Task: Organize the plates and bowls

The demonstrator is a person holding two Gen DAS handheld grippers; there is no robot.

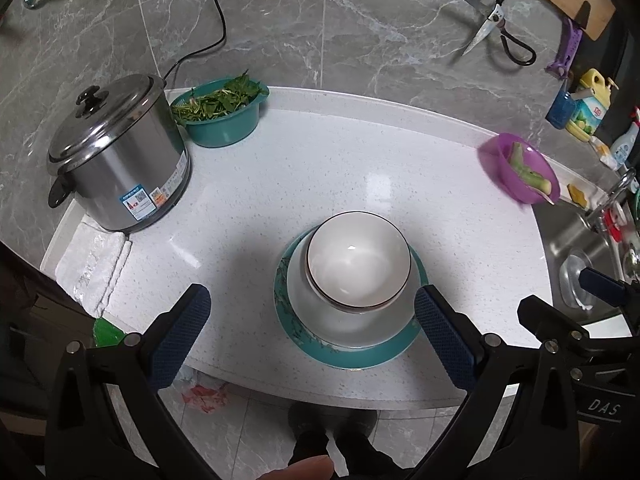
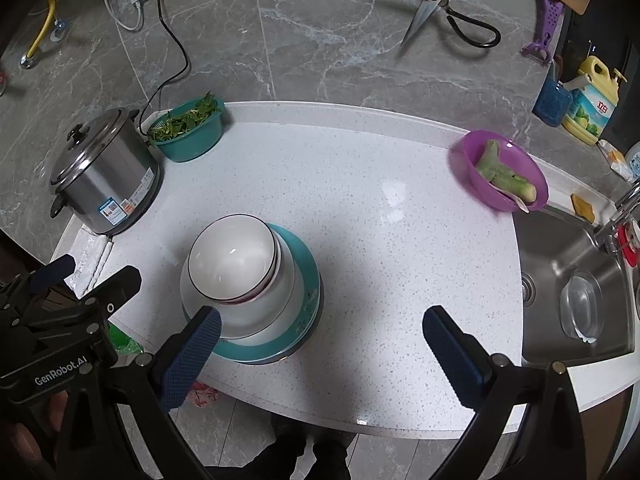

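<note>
Glossy white bowls nested on round teal-rimmed plate, speckled countertop

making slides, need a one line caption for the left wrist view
Open left gripper hovering before white bowls stacked on a teal-rimmed plate on the speckled counter.

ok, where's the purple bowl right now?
The purple bowl sits at the counter's far right edge, just behind the sink, in both wrist views.
</note>
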